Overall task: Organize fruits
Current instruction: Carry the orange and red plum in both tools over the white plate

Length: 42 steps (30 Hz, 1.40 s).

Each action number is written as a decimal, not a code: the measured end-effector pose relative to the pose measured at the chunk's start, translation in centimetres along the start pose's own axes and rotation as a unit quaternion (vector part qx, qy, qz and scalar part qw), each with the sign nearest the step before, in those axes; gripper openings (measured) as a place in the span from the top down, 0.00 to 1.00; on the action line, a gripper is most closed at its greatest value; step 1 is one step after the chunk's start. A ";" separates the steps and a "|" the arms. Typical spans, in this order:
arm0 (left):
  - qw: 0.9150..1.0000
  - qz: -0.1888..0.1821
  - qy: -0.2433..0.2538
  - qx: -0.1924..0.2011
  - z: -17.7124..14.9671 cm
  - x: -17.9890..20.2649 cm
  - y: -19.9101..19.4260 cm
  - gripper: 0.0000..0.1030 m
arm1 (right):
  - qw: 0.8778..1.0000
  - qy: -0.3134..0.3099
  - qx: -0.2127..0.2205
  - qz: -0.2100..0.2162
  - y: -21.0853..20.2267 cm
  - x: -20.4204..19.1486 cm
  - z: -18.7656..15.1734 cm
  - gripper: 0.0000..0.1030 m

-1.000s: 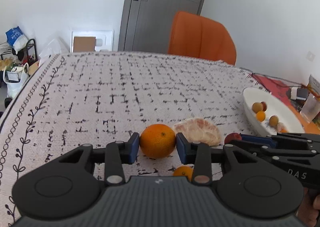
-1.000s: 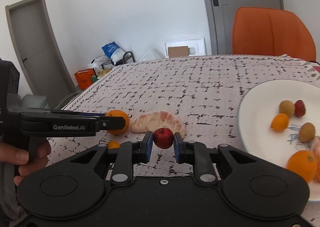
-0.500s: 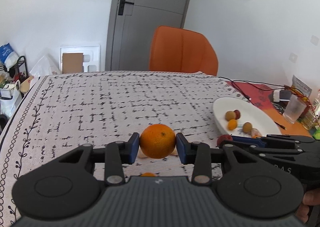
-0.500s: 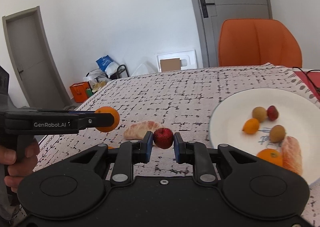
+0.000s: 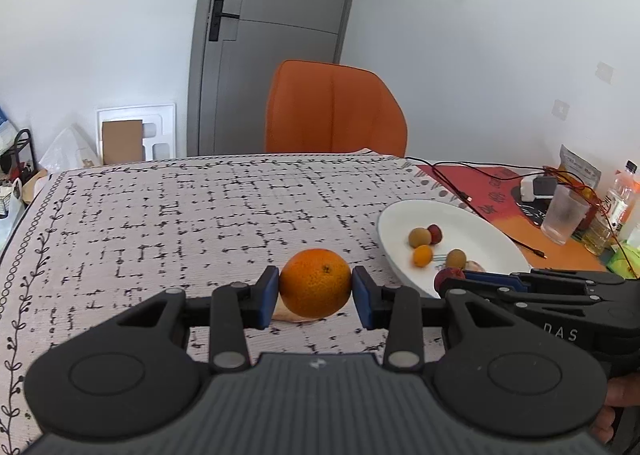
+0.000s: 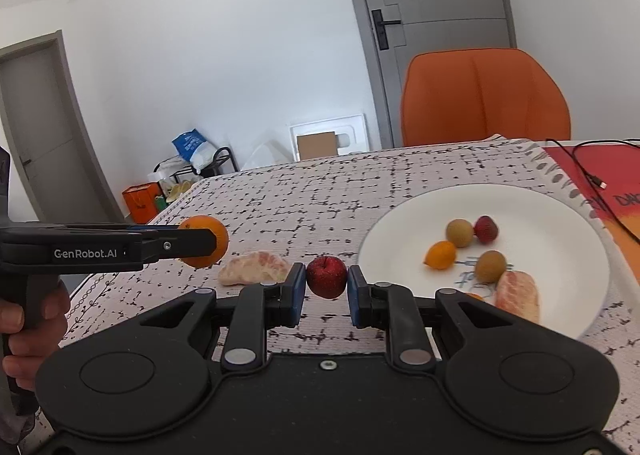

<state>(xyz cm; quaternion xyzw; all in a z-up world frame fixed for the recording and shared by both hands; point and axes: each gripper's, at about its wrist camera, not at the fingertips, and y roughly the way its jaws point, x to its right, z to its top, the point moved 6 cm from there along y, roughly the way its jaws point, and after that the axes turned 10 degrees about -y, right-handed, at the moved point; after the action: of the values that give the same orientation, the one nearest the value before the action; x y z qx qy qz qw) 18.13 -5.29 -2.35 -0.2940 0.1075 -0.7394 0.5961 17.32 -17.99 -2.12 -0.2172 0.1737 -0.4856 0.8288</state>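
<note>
My left gripper [image 5: 315, 289] is shut on an orange [image 5: 315, 282] and holds it above the patterned tablecloth; it also shows in the right wrist view [image 6: 202, 241]. My right gripper [image 6: 326, 278] is shut on a small red fruit [image 6: 326, 275], held above the cloth just left of the white plate [image 6: 560, 215]. The plate [image 5: 404, 215] holds several small fruits and a peeled pomelo piece [image 6: 518, 295]. Another peeled pomelo piece [image 6: 254, 273] lies on the cloth between the grippers.
An orange chair [image 5: 334, 111] stands at the table's far edge. Right of the plate are a red mat with cables [image 5: 472, 179], a plastic cup [image 5: 564, 215] and bottles [image 5: 618, 195]. Bags and a rack stand on the floor at the left [image 6: 192, 159].
Both grippers have risen from the cloth with their fruits and moved toward the plate. The pomelo piece and a small orange fruit stayed on the cloth; the small one is now hidden.
</note>
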 end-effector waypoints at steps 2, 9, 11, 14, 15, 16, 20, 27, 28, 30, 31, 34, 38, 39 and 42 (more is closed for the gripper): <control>1.000 -0.003 0.003 -0.002 0.0 0.5 0.2 0.63 | 1.000 0.004 0.002 -0.004 -0.3 0.5 -0.1 0.80; 1.000 -0.016 0.013 -0.008 -0.3 2.2 1.1 0.63 | 1.000 0.019 0.004 -0.022 -1.3 2.6 -0.9 0.80; 1.000 -0.019 0.016 -0.010 -0.3 2.7 1.4 0.63 | 0.999 0.024 0.005 -0.027 -1.5 3.1 -1.1 0.80; 0.999 -0.022 0.022 -0.013 -0.4 3.4 1.9 0.63 | 0.999 0.030 0.006 -0.035 -1.8 4.0 -1.5 0.80; 0.999 -0.023 0.024 -0.015 -0.5 3.6 2.0 0.63 | 0.999 0.033 0.006 -0.037 -1.9 4.3 -1.6 0.80; 0.999 -0.025 0.026 -0.016 -0.4 3.9 2.2 0.63 | 0.999 0.035 0.006 -0.040 -2.0 4.6 -1.7 0.80; 0.999 -0.031 0.036 -0.021 -0.5 5.0 2.9 0.63 | 0.998 0.046 0.007 -0.048 -2.3 5.8 -2.2 0.80; 0.997 -0.045 0.050 -0.029 -0.8 6.9 4.0 0.63 | 0.995 0.063 0.010 -0.071 -3.2 7.9 -2.9 0.80; 0.997 -0.046 0.051 -0.029 -0.9 7.1 4.2 0.63 | 0.995 0.066 0.010 -0.075 -3.4 8.3 -3.0 0.80; 0.997 -0.050 0.053 -0.032 -1.0 7.6 4.5 0.63 | 0.994 0.070 0.011 -0.081 -3.6 8.8 -3.2 0.80; 0.997 -0.051 0.054 -0.033 -1.0 7.8 4.7 0.63 | 0.994 0.071 0.011 -0.084 -3.7 9.0 -3.3 0.80; 0.996 -0.055 0.059 -0.038 -1.2 8.3 5.2 0.63 | 0.993 0.074 0.010 -0.091 -3.8 9.6 -3.6 0.80; 0.995 -0.059 0.066 -0.045 -1.4 9.1 5.9 0.63 | 0.992 0.080 0.010 -0.098 -3.8 10.3 -3.8 0.78; 0.995 -0.060 0.067 -0.046 -1.5 9.2 6.0 0.63 | 0.991 0.080 0.013 -0.103 -3.9 10.4 -3.8 0.76; 0.994 -0.062 0.070 -0.050 -1.6 9.8 6.4 0.63 | 0.991 0.079 0.017 -0.108 -4.1 10.7 -3.8 0.74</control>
<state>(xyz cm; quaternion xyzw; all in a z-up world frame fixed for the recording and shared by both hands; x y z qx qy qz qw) 21.29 -16.54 -3.92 -0.2768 0.1673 -0.7874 0.5248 17.45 -29.91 -3.96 -0.1815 0.2062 -0.5904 0.7589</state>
